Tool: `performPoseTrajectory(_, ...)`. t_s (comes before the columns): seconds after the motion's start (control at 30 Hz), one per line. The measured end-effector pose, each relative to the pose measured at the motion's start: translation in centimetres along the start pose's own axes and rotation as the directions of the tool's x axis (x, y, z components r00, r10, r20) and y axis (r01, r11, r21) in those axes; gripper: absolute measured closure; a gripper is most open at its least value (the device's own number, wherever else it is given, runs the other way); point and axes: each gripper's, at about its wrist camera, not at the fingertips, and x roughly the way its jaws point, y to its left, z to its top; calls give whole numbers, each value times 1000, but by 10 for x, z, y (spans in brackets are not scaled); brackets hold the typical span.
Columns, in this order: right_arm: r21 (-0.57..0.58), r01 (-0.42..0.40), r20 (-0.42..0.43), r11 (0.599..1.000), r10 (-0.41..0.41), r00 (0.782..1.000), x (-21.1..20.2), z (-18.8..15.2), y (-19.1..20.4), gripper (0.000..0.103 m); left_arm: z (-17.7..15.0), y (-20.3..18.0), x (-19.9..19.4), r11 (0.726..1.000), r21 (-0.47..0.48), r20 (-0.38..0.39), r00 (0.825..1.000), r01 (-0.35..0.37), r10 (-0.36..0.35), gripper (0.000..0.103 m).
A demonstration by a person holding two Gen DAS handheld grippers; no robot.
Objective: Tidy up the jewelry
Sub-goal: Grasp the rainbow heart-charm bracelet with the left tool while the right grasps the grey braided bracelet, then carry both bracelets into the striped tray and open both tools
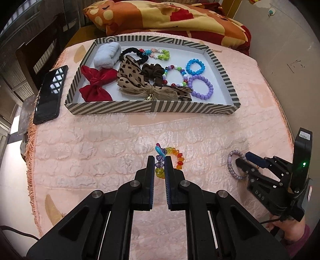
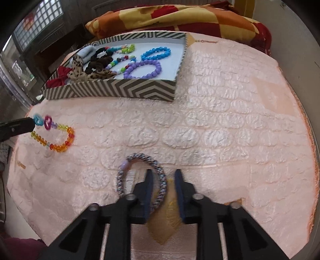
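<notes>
My left gripper [image 1: 159, 158] is shut on a rainbow bead bracelet [image 1: 178, 156], whose beads show between the pads. In the right wrist view the bracelet [image 2: 60, 148] hangs from the left gripper's tip [image 2: 28, 124], low over the pink cloth. My right gripper [image 2: 164, 172] points down at a grey-blue braided ring [image 2: 138, 157] lying on the cloth. Its left finger stands inside the ring, and the ring's right side lies between the jaws with a gap beside it. The left wrist view shows this gripper [image 1: 245, 159] at the far right, over the ring [image 1: 232, 160].
A striped tray [image 1: 152, 107] at the back holds bows, scrunchies and several bead bracelets. A black phone [image 1: 50, 94] lies left of it near the fringed cloth edge. A red and yellow blanket [image 1: 170, 18] is bunched behind. A hand [image 1: 288, 230] holds the right gripper.
</notes>
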Motion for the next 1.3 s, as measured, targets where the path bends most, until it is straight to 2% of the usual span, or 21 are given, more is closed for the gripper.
performPoseTrajectory(0.07,22,-4,11,1000,4,1000,-4,-1,-6,96,1,0,0,1000,2,2,1000,-5,5,95)
performPoseTrajectory(0.57,70,-100,131,993,90,987,-59,17,-4,96,13,-4,-18,1000,21,50,999,0,-1,95)
performPoseTrajectory(0.9,56,-125,159,991,114,981,-69,32,4,96,33,-4,-40,998,54,97,995,-19,14,95)
performPoseTrajectory(1.3,51,-132,176,990,121,977,-62,62,9,96,80,-18,-56,993,105,156,987,-46,29,95)
